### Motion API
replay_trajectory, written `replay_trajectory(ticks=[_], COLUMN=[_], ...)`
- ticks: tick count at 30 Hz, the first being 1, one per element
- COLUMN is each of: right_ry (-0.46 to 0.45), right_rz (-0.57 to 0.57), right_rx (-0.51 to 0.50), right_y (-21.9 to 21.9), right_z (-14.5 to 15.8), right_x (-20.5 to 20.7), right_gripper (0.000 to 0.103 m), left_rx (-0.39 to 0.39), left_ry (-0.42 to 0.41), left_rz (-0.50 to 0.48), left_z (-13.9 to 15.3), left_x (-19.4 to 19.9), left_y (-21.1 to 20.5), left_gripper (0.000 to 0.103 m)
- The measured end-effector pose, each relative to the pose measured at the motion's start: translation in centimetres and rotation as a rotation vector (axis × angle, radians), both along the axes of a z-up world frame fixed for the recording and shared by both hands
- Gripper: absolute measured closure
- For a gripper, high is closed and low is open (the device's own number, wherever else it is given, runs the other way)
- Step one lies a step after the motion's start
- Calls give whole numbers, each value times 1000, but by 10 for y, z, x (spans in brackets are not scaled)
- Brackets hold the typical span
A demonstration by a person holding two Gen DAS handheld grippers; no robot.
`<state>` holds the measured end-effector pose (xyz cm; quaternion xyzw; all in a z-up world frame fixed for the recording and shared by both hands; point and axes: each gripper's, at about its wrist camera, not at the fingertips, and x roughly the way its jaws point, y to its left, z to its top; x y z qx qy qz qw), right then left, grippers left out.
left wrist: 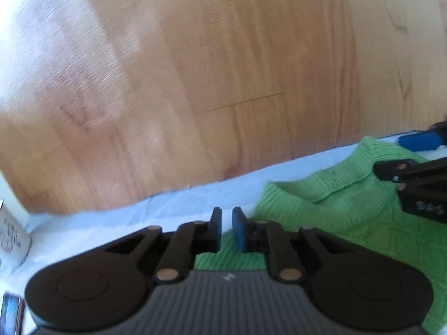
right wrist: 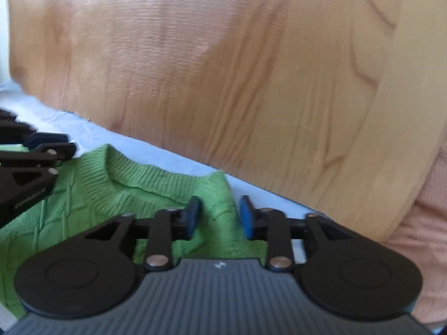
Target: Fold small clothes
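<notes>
Grasping stage: left gripper [left wrist: 226, 229], jaws nearly together, and half-open right gripper [right wrist: 219, 217] flank the green ribbed-knit sweater [right wrist: 156, 184]'s shoulders; next, pinch fabric.

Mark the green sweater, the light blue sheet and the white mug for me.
green sweater [right wrist: 92, 195]: right wrist view, knit body just below the collar.
light blue sheet [left wrist: 167, 209]: left wrist view, bare stretch beside the sweater.
white mug [left wrist: 12, 237]: left wrist view, printed side wall.

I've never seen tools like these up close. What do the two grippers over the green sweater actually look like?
Both look alike. The left gripper and right gripper each have a grey ribbed body with a small pale logo, two round black discs at the sides, and black linkage arms joined by metal-coloured rivets. The fingers carry blue pads. No cables or sleeves show.
</notes>
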<state>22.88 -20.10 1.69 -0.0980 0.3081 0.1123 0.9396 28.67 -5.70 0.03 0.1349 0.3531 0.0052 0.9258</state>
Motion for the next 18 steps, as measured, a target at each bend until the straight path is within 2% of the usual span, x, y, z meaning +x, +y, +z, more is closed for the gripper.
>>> replay_trajectory(ticks=[4, 6, 9, 13, 14, 16, 18], right_ry=[0, 26, 62, 110, 119, 171, 117], right_rz=[-17, 2, 51, 108, 121, 149, 163], right_rx=[160, 253, 321, 316, 302, 247, 145], right_y=[-9, -11, -2, 23, 41, 61, 81], right_z=[34, 44, 47, 32, 25, 10, 8], right_x=[-40, -63, -99, -139, -139, -145, -153], right_gripper=[56, 56, 56, 56, 56, 56, 53], left_rx=[-172, -262, -316, -310, -302, -290, -295], left_ry=[-24, -39, -55, -43, -51, -75, -84], left_rz=[25, 9, -28, -88, -101, -118, -143], left_z=[35, 52, 61, 51, 49, 46, 42], left_x=[-39, -69, -121, -184, -199, -230, -257], left_y=[34, 51, 68, 89, 94, 108, 125], left_gripper=[91, 86, 77, 77, 77, 76, 72])
